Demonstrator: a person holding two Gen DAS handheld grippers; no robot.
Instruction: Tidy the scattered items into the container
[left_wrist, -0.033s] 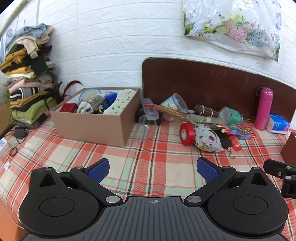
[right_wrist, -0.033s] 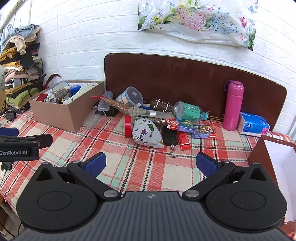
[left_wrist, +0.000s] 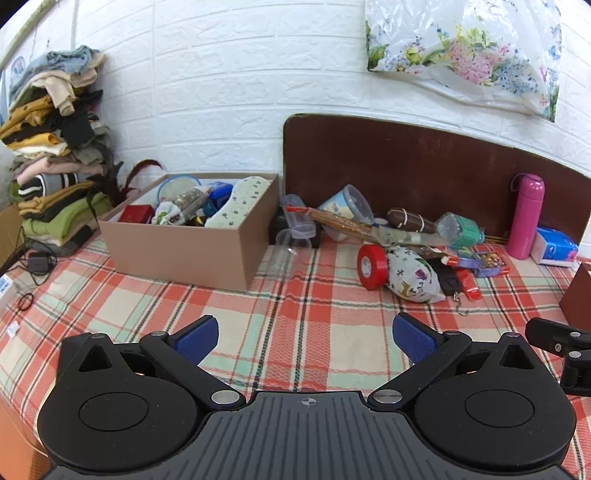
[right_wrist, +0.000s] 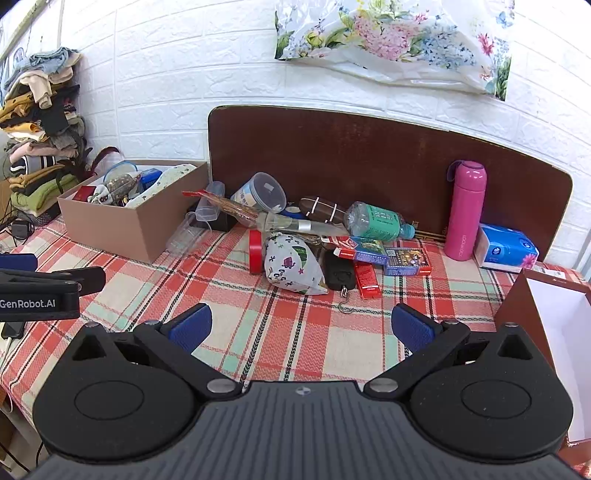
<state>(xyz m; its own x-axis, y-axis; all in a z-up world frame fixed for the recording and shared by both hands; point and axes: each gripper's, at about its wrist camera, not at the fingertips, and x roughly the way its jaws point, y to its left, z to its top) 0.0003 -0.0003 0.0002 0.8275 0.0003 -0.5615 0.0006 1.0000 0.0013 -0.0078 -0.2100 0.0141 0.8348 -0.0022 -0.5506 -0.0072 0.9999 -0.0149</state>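
A brown cardboard box (left_wrist: 184, 251) (right_wrist: 122, 221) at the back left holds several items. A scattered pile lies against the brown board: a red tape roll (left_wrist: 371, 266) (right_wrist: 255, 254), a patterned cloth pouch (left_wrist: 412, 275) (right_wrist: 291, 267), a clear tub (left_wrist: 345, 206) (right_wrist: 262, 195), a water bottle (right_wrist: 376, 221), card boxes (right_wrist: 406, 256), a black hand scale (right_wrist: 338, 275). My left gripper (left_wrist: 304, 336) is open and empty above the cloth, in front of the box. My right gripper (right_wrist: 301, 328) is open and empty, in front of the pile.
A pink flask (right_wrist: 463, 210) and a blue tissue pack (right_wrist: 506, 249) stand at the back right. A white-lined open box (right_wrist: 554, 332) sits at the right edge. Folded clothes (left_wrist: 55, 155) are stacked at the far left. Cables (left_wrist: 33, 262) lie at the left edge.
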